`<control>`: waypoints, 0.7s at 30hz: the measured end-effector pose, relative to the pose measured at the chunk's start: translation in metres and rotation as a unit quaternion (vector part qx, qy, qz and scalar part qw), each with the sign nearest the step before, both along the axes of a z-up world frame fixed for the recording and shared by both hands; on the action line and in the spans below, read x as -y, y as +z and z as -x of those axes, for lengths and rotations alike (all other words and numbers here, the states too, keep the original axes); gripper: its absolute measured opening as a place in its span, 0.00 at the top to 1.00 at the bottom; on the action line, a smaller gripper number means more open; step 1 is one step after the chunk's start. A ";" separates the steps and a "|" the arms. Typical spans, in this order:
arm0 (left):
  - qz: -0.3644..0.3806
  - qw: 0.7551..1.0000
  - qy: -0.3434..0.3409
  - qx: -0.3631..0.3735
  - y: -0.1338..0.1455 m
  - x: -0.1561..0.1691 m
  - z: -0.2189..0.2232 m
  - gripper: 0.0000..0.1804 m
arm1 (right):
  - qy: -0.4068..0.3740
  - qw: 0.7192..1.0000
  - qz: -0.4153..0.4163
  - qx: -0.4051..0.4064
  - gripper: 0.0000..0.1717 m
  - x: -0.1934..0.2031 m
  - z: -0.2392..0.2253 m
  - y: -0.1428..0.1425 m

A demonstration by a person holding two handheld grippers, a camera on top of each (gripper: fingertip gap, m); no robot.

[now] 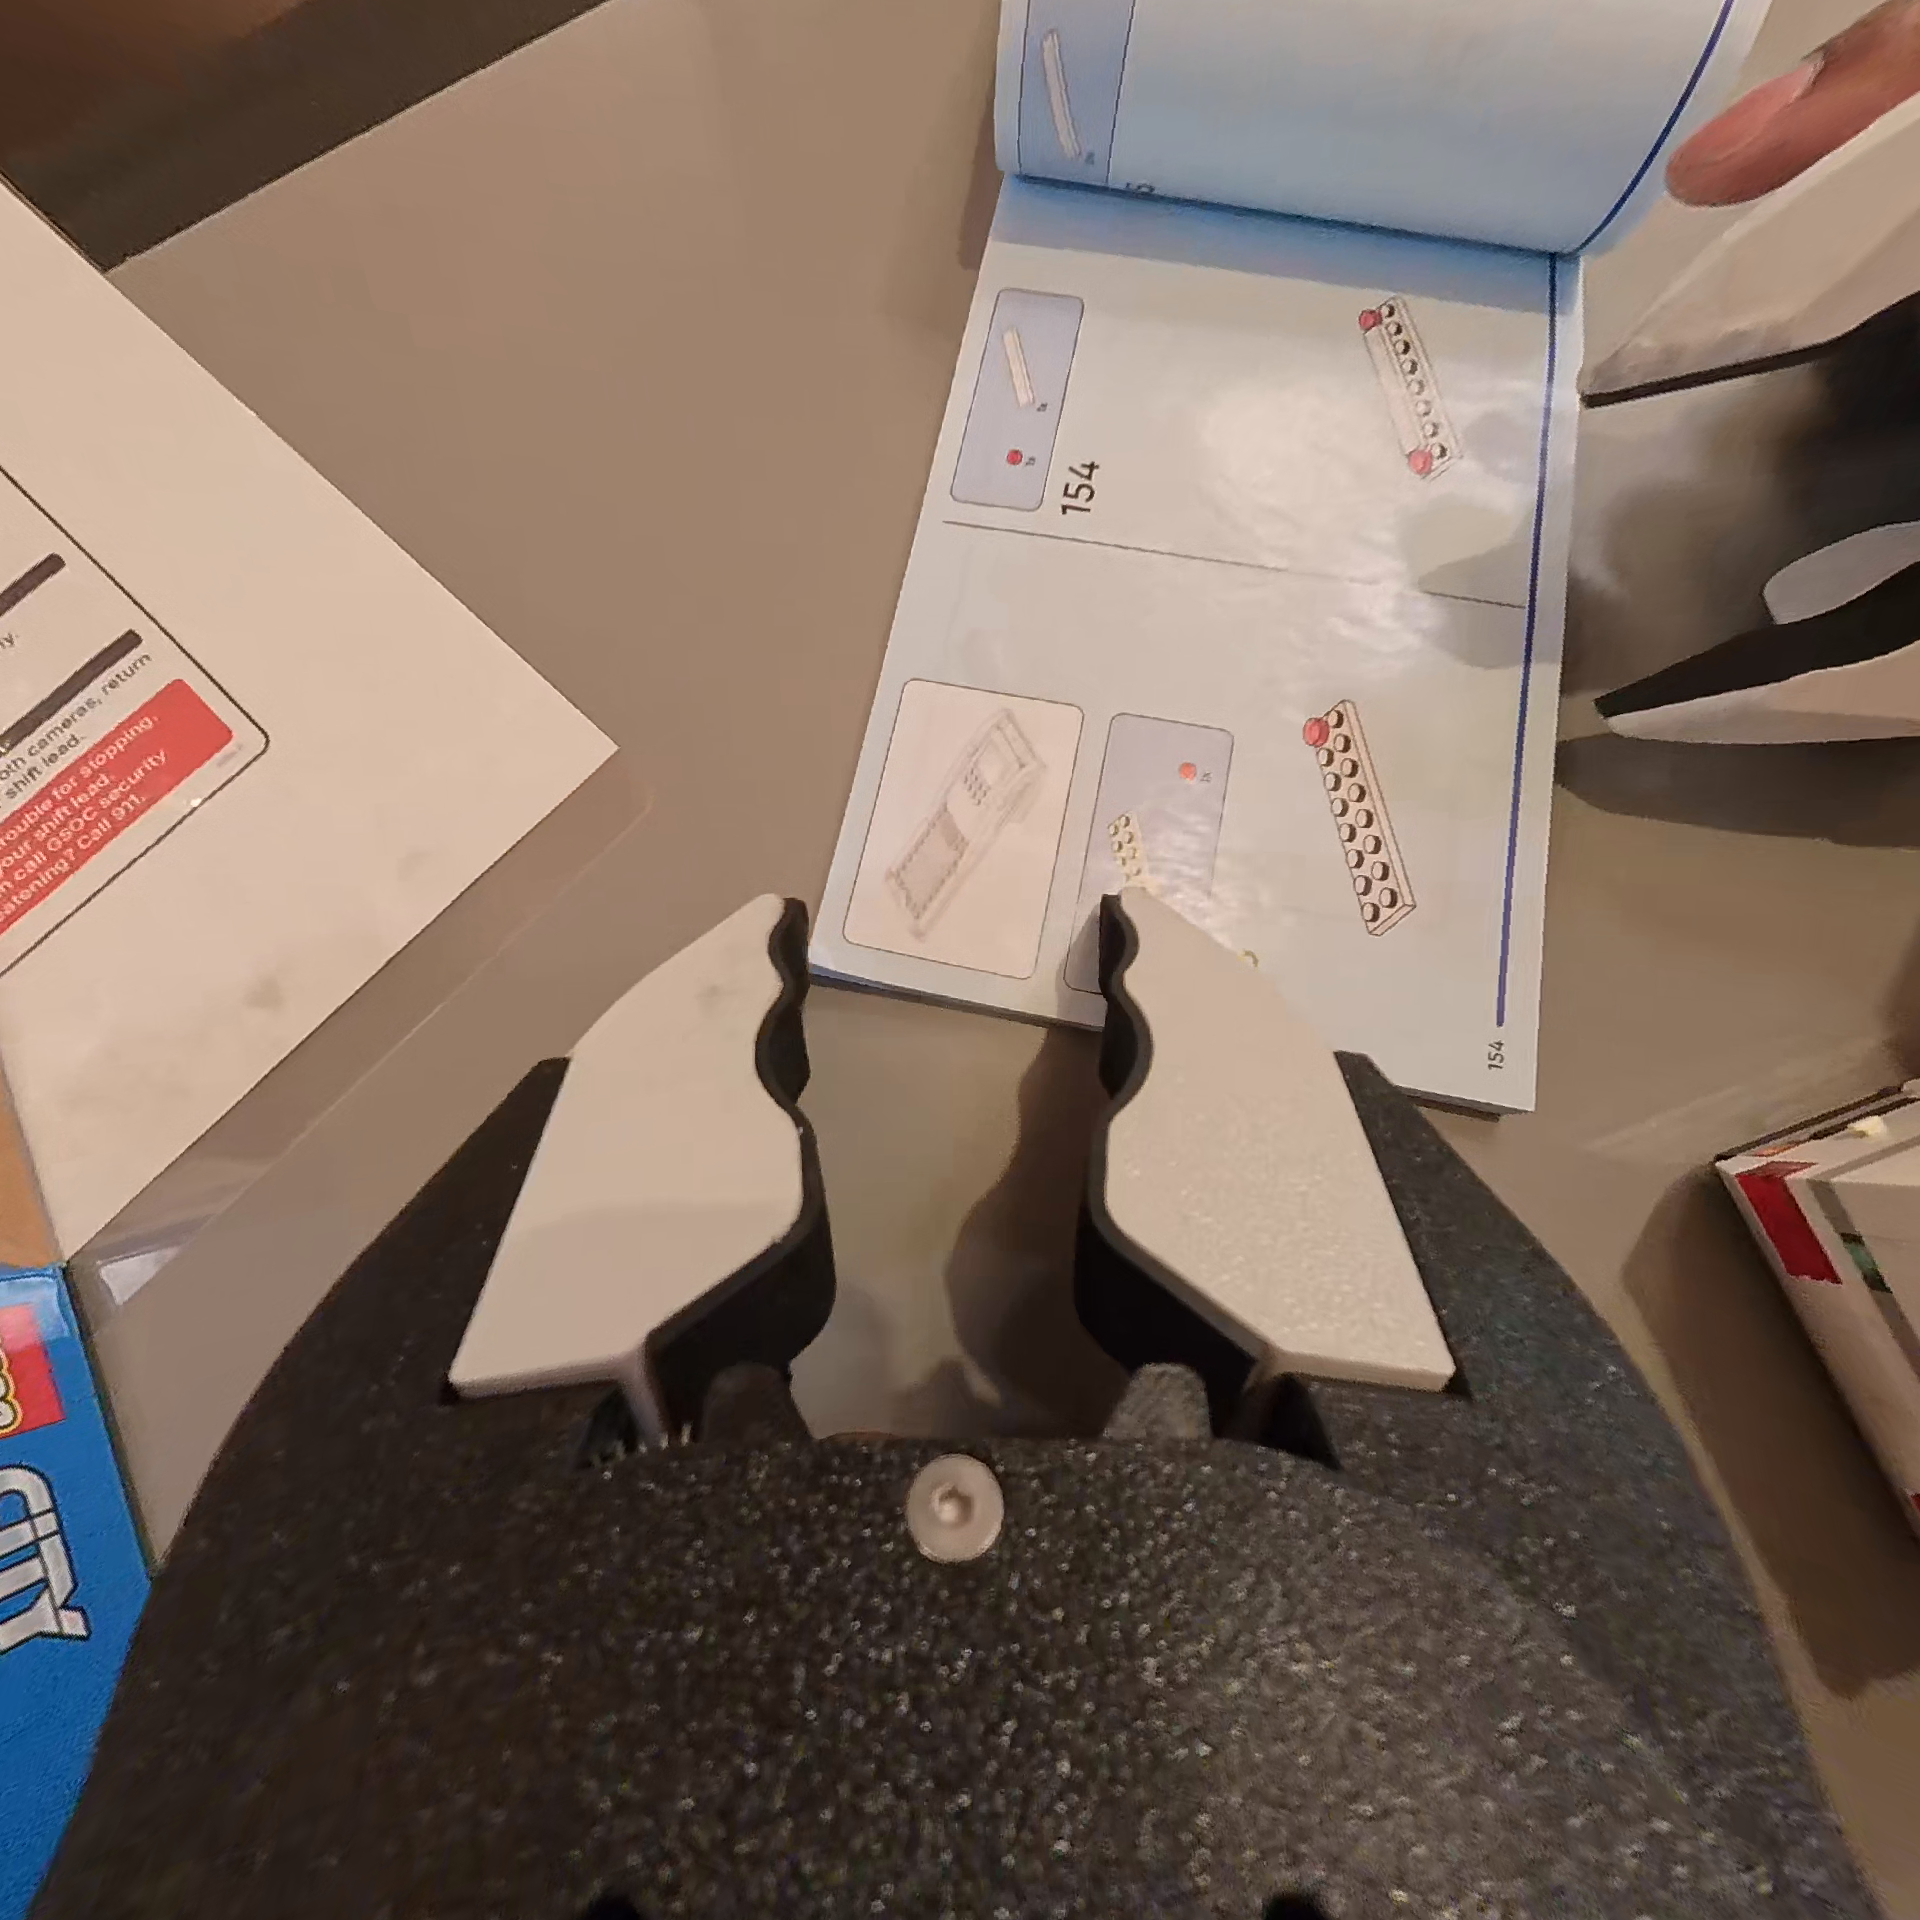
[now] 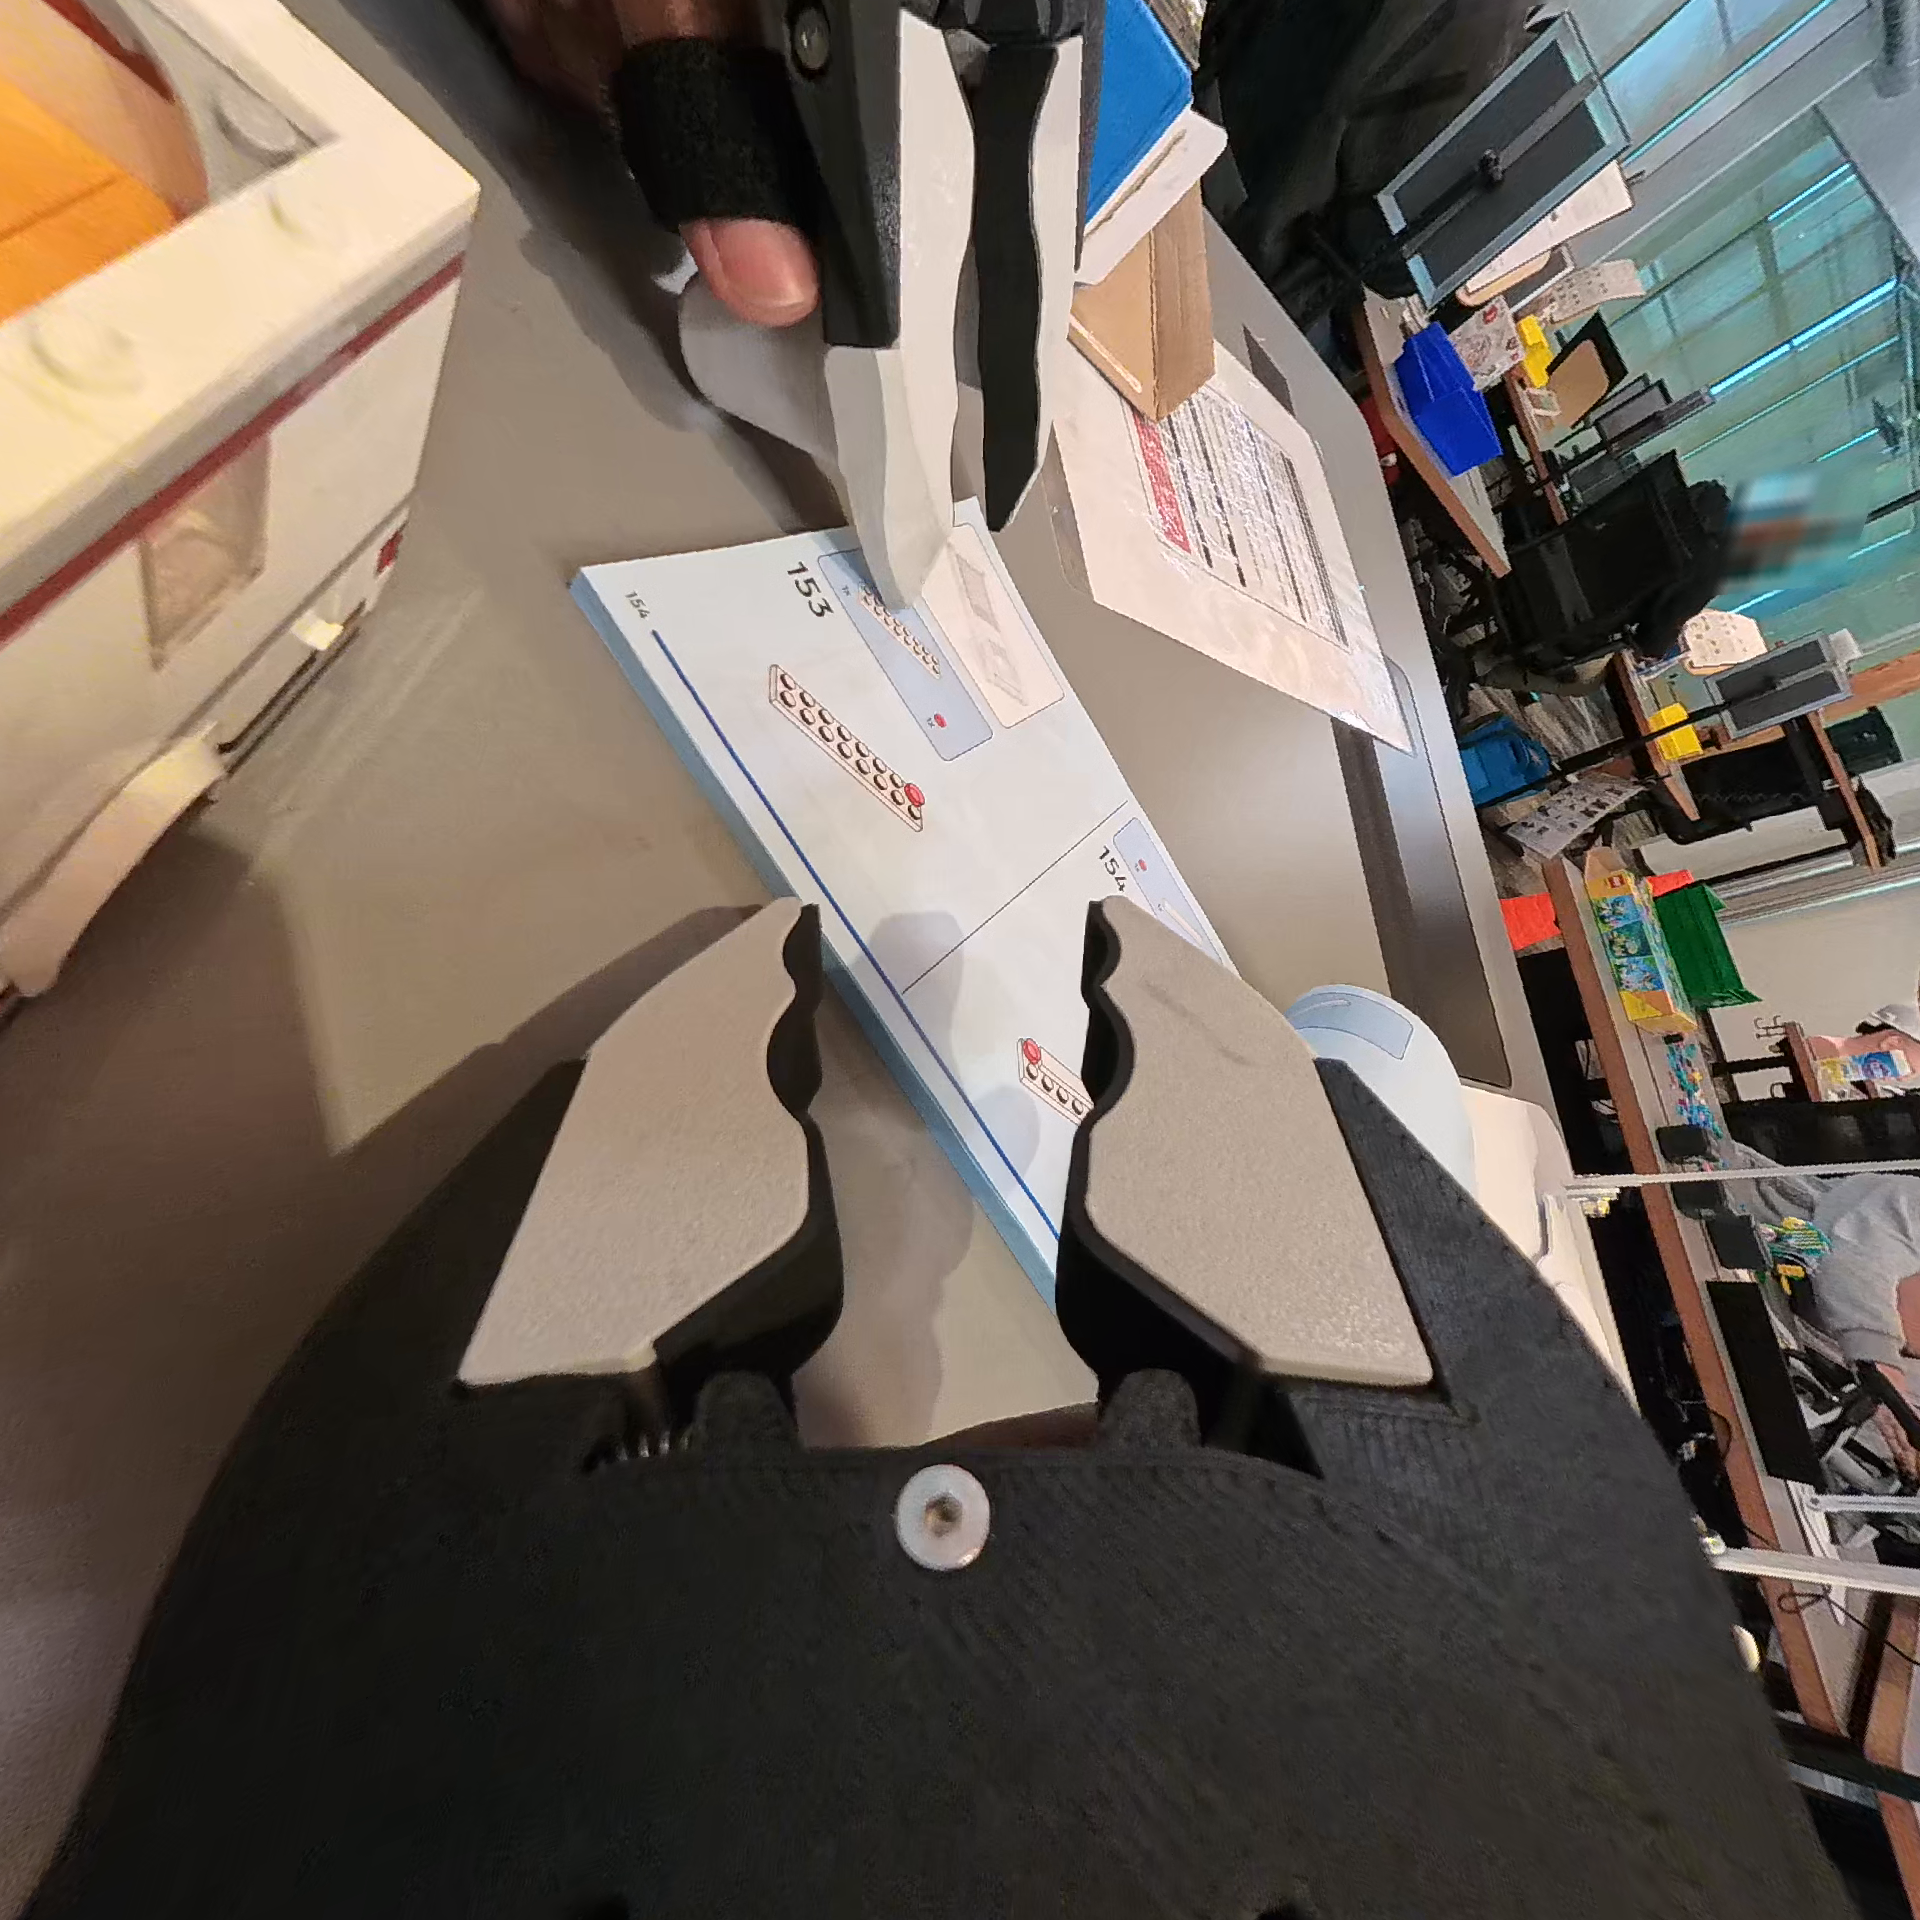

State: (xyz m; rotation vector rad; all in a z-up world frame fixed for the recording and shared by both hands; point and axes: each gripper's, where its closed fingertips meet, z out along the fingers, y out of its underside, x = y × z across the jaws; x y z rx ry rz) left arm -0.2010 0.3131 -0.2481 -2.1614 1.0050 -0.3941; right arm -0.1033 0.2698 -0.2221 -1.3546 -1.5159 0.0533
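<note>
Both grippers stand open and hold nothing: the left gripper hangs over the near corner of a glossy pale-blue instruction booklet, the right gripper above its blue-lined edge. Booklet lies flat on the smooth grey table, beside a laminated sheet.

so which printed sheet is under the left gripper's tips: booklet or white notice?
The booklet: the open left gripper hangs over its near edge. The white notice lies apart, leftward.

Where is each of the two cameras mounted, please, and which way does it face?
Left wrist view: on the left gripper, looking down at the pale blue open instruction booklet; open jaws, a fingertip.
Right wrist view: on the right gripper, tilted across the grey table; open jaws, left gripper.
Shared: the booklet.
</note>
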 end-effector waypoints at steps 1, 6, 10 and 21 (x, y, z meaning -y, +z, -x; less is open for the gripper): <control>0.000 1.000 -0.002 0.000 0.000 0.001 0.000 0.70 | 0.000 1.000 -0.001 0.000 0.72 0.000 0.000 0.000; 0.003 1.000 -0.011 0.002 0.001 0.003 -0.002 0.70 | -0.001 1.000 -0.003 0.004 0.72 0.000 -0.001 0.000; 0.017 1.000 -0.018 0.010 0.000 0.007 -0.003 0.70 | 0.010 1.000 0.005 0.010 0.71 0.002 -0.003 -0.001; 0.004 1.000 -0.029 0.000 0.001 0.009 -0.005 0.70 | 0.005 1.000 0.005 0.022 0.71 -0.003 -0.011 -0.003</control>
